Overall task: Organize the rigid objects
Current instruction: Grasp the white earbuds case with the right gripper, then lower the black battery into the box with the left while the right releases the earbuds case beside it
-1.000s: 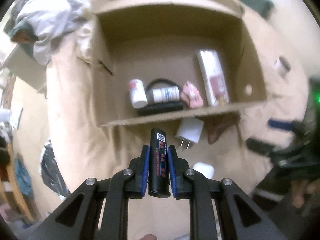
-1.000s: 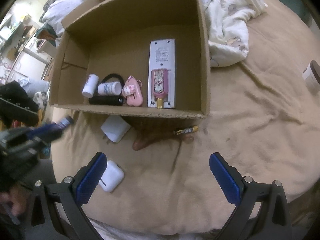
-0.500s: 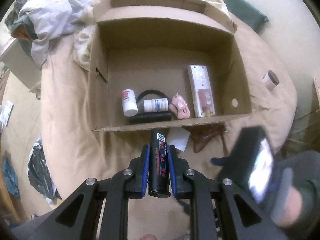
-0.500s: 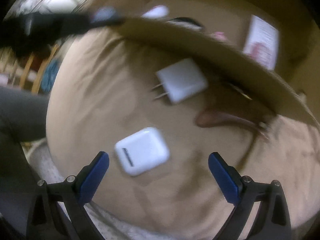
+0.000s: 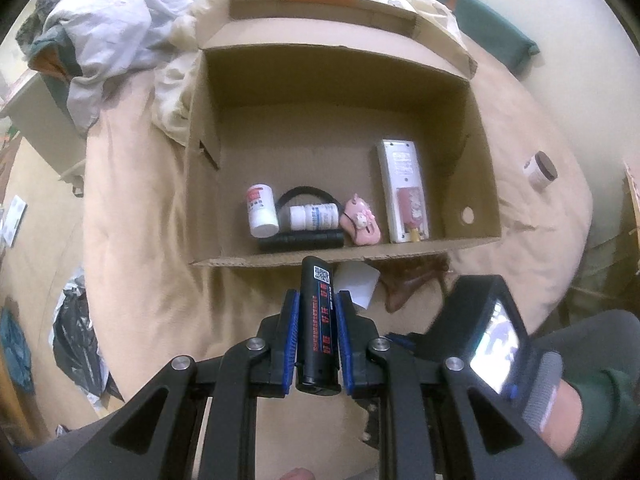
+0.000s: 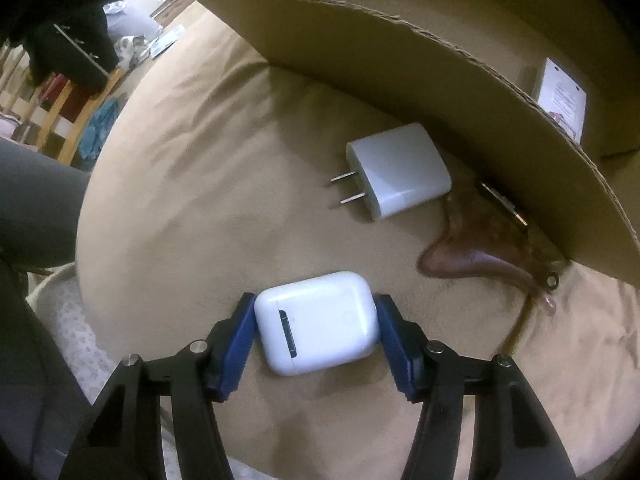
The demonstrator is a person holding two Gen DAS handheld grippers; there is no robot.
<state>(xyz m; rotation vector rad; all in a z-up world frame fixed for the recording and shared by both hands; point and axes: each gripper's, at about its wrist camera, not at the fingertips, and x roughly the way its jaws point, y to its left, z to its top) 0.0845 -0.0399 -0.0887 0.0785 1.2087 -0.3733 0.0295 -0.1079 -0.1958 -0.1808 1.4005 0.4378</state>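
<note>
Left gripper [image 5: 318, 328] holds a black battery [image 5: 319, 324] before the cardboard box [image 5: 344, 258]; right gripper [image 6: 316, 326] fingers flank, perhaps grip, the earbud case [image 6: 318, 322], presumably for boxing.

Inside the box [image 5: 476, 168], along its near wall: two bottles [image 5: 262, 216], a flashlight [image 5: 300, 241], a charm [image 5: 360, 226], then a remote [image 5: 404, 190] rightmost. Outside that wall on the bed [image 6: 192, 184]: a charger [image 6: 396, 170], and nearer still, an earbud case [image 6: 316, 322].
</note>
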